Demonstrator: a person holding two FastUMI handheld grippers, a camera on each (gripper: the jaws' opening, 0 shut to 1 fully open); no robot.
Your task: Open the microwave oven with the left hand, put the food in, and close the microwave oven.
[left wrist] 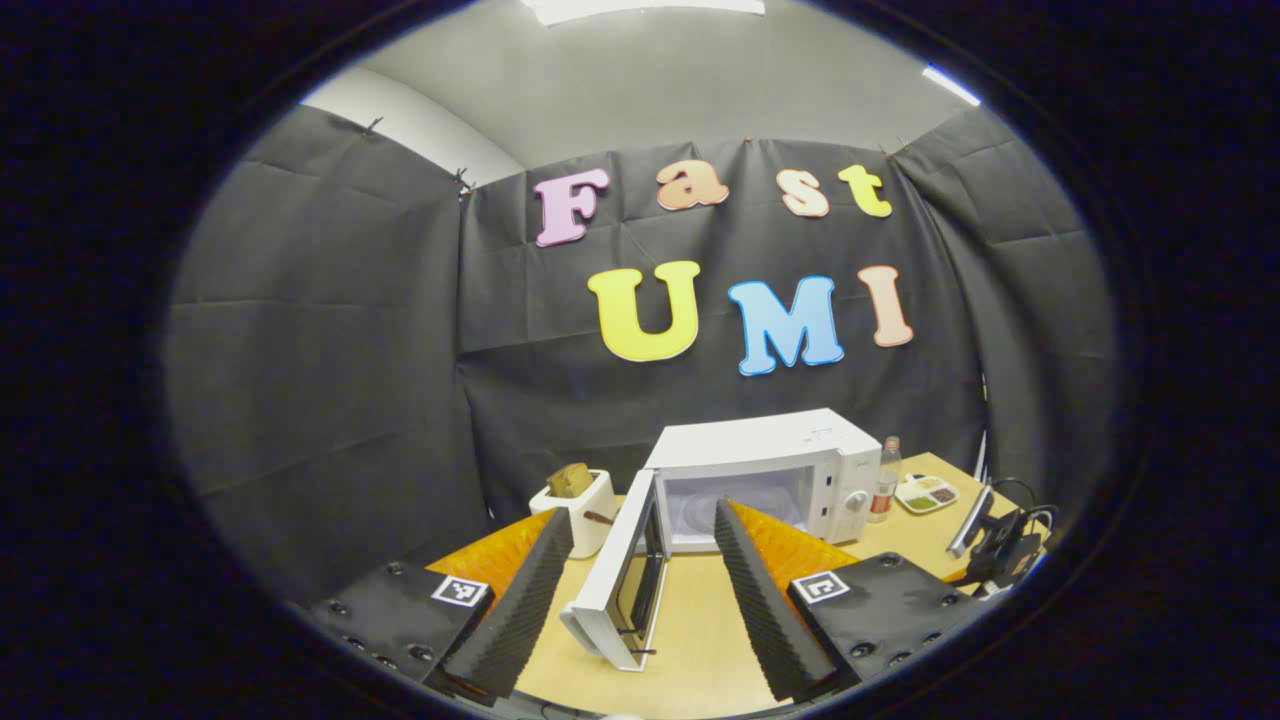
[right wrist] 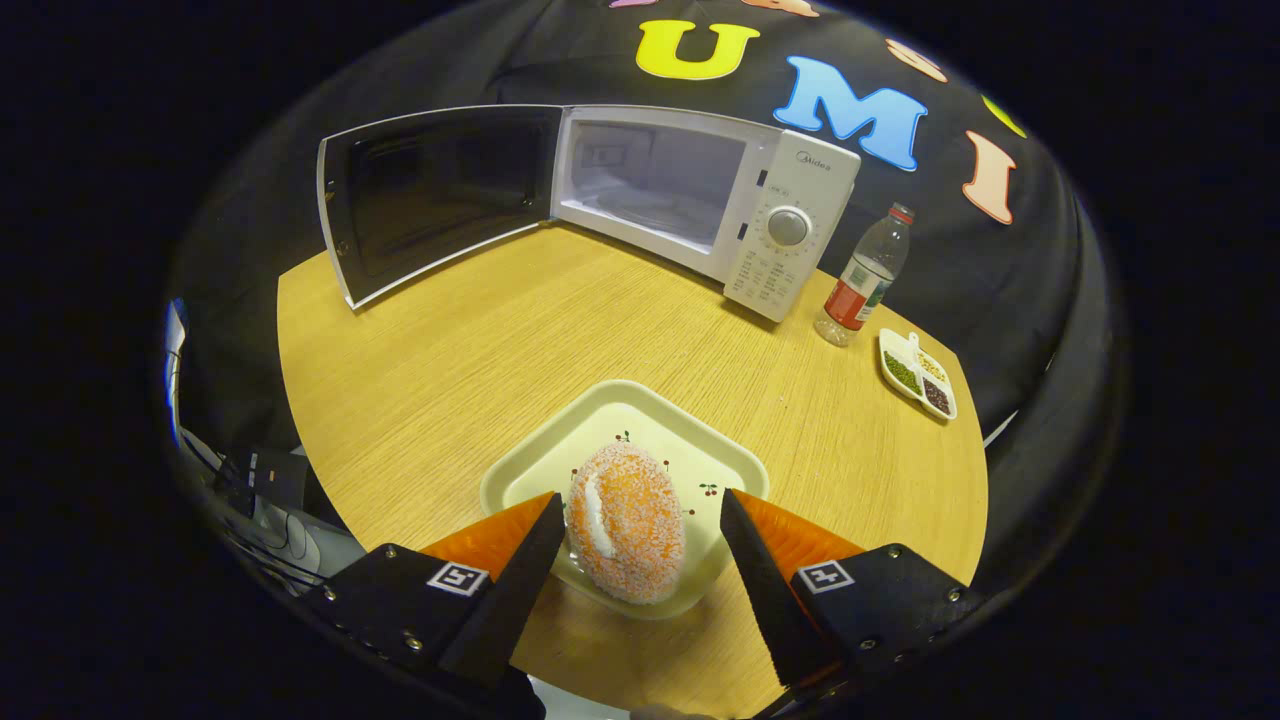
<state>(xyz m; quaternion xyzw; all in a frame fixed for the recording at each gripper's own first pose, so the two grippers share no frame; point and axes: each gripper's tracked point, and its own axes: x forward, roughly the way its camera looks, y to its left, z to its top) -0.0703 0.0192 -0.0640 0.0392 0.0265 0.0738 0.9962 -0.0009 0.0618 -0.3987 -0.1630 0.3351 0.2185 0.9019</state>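
Door (right wrist: 440, 200) swung open; food (right wrist: 627, 536) on plate (right wrist: 540, 460), well short of microwave (right wrist: 700, 195), between wide right gripper (right wrist: 640, 570) fingers. Left gripper (left wrist: 640, 590) wide, empty. Loading, closing left.

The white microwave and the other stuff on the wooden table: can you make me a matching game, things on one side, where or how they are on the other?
Things:
1. white microwave door
2. orange sugared doughnut
3. clear plastic bottle with red label
4. slice of toast

States:
A. standing beside the microwave's dial
B. swung wide open
C. sticking up from a white toaster
D. lying on a cream square plate

Pairs: 1-B, 2-D, 3-A, 4-C
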